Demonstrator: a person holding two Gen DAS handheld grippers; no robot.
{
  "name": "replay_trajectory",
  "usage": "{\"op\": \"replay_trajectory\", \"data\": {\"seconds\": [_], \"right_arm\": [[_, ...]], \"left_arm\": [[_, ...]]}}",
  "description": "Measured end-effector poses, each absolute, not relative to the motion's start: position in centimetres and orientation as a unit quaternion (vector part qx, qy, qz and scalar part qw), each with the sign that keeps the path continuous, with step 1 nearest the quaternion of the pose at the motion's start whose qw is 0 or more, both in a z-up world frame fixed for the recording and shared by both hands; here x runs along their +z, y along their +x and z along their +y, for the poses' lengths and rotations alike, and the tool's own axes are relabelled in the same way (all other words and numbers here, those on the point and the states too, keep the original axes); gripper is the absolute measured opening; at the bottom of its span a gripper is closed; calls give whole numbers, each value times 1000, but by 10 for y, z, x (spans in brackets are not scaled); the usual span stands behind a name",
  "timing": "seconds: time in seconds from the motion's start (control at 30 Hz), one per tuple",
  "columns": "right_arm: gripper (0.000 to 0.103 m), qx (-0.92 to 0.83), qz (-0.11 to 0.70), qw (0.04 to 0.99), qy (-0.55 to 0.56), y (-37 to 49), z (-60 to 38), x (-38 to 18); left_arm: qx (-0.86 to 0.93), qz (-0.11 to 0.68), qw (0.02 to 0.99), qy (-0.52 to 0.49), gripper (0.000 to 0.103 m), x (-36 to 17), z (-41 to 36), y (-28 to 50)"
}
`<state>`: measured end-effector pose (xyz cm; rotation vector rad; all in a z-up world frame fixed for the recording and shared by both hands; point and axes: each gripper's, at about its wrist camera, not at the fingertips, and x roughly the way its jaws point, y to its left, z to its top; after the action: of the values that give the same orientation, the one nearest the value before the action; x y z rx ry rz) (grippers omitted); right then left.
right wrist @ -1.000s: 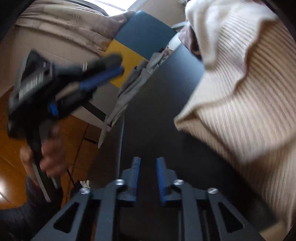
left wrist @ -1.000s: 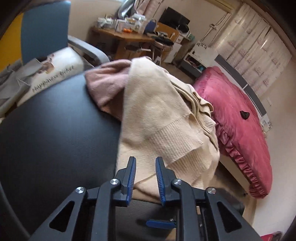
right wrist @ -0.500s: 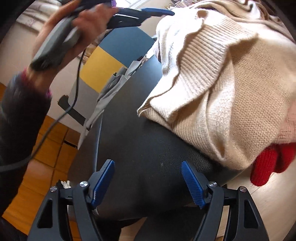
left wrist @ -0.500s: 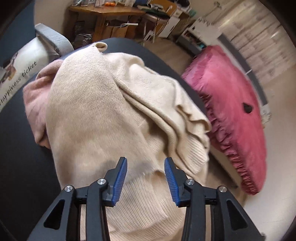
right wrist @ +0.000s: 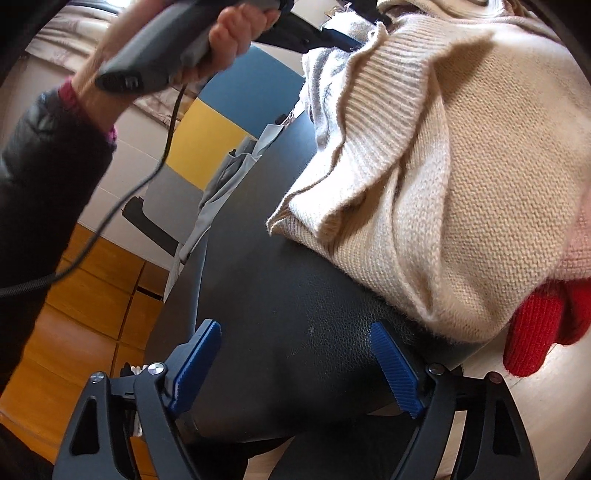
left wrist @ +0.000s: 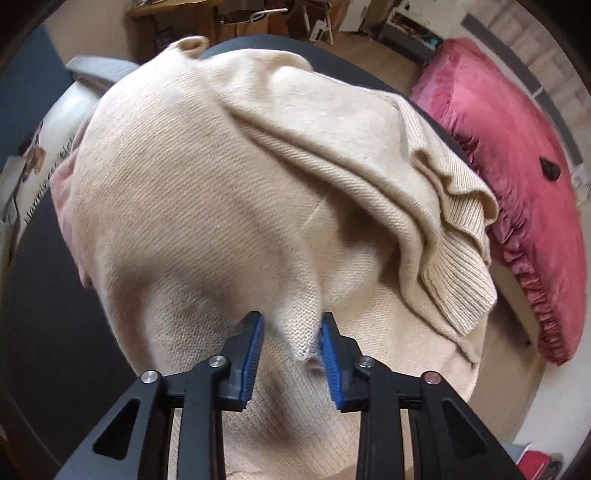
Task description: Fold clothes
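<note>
A cream knit sweater (left wrist: pixel 229 192) lies crumpled on a black round table (left wrist: pixel 48 295). My left gripper (left wrist: pixel 291 347) has its blue pads on both sides of a pinched ridge of the sweater and is closing on it. In the right wrist view the sweater (right wrist: pixel 461 177) covers the table's far side, with its ribbed hem hanging loose. My right gripper (right wrist: pixel 295 365) is wide open and empty above the bare black table (right wrist: pixel 295 295), short of the sweater's edge. A pink garment (left wrist: pixel 62 184) peeks out under the sweater.
A red knit item (right wrist: pixel 535 332) hangs at the table edge under the sweater. A red bed (left wrist: pixel 517 177) lies to the right. A blue and yellow chair (right wrist: pixel 221 122) stands beyond the table. The person's left hand (right wrist: pixel 229 29) holds the other gripper overhead.
My left gripper moved forward over the sweater and narrowed around a fold of it. My right gripper opened wide and drew a little closer to the sweater's edge.
</note>
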<state>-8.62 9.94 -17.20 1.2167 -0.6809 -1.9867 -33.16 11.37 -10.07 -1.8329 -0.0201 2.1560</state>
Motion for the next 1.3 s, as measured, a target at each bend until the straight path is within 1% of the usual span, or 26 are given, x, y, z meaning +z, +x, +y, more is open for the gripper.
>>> {"op": "replay_trajectory", "data": {"seconds": [0.1, 0.17, 0.2, 0.23, 0.3, 0.4, 0.5, 0.6, 0.67, 0.73, 0.77, 0.8, 0.83, 0.9, 0.93, 0.97, 1.0, 1.03, 1.07, 1.17, 1.23, 1.27, 1.3], "right_arm": [[95, -769, -255, 356, 466, -86, 99, -171], [97, -772, -246, 357, 465, -86, 97, -170], [98, -774, -242, 356, 465, -86, 95, -169], [98, -776, -237, 354, 465, -86, 94, -168], [102, -778, -233, 353, 464, -86, 91, -167], [103, -778, -236, 345, 469, -87, 89, -167], [103, -776, -240, 340, 474, -88, 90, -166], [103, -766, -267, 346, 471, -89, 97, -169], [103, -759, -283, 350, 471, -90, 103, -171], [96, -760, -287, 338, 474, -88, 108, -171], [89, -766, -280, 332, 475, -87, 109, -171], [86, -773, -264, 329, 474, -85, 108, -169], [86, -778, -251, 328, 474, -84, 107, -167], [86, -785, -236, 325, 472, -81, 105, -164], [86, -786, -235, 324, 472, -81, 106, -163], [88, -784, -239, 324, 472, -81, 107, -163], [89, -782, -246, 324, 472, -81, 109, -164], [89, -779, -255, 324, 472, -81, 113, -164], [90, -777, -261, 324, 472, -81, 115, -164], [90, -773, -273, 326, 471, -81, 119, -165], [91, -770, -280, 327, 471, -81, 121, -166], [92, -769, -284, 327, 470, -81, 123, -166], [93, -767, -288, 328, 470, -80, 124, -166]], "left_arm": [[746, -73, 177, -638, 30, -102, 87, -328], [742, -99, 172, -640, 30, -103, 70, -325], [744, -103, 165, -639, 20, -102, 64, -324], [751, -93, 155, -635, 5, -100, 60, -323], [768, -63, 142, -621, 4, -93, 57, -319], [790, -34, 148, -594, 3, -80, 59, -310], [802, -46, 154, -575, 3, -68, 53, -306], [804, -67, 171, -565, 3, -62, 45, -303], [813, -68, 174, -551, 3, -57, 42, -300], [821, -63, 171, -542, 3, -55, 35, -298], [822, -58, 167, -541, 3, -57, 25, -300], [816, -58, 179, -546, 3, -64, 21, -300], [807, -59, 198, -553, 3, -73, 20, -299], [807, -62, 203, -551, 6, -77, 24, -299], [806, -67, 205, -551, 16, -77, 26, -300], [804, -76, 205, -554, 22, -79, 28, -302], [801, -82, 207, -556, 22, -82, 29, -305], [798, -87, 211, -558, 25, -85, 30, -308], [794, -88, 213, -562, 27, -89, 32, -311], [785, -60, 204, -582, 28, -92, 50, -316], [786, -21, 184, -589, 28, -96, 62, -317], [787, 0, 172, -592, 22, -98, 67, -317], [792, 9, 165, -588, 6, -97, 69, -315]]}}
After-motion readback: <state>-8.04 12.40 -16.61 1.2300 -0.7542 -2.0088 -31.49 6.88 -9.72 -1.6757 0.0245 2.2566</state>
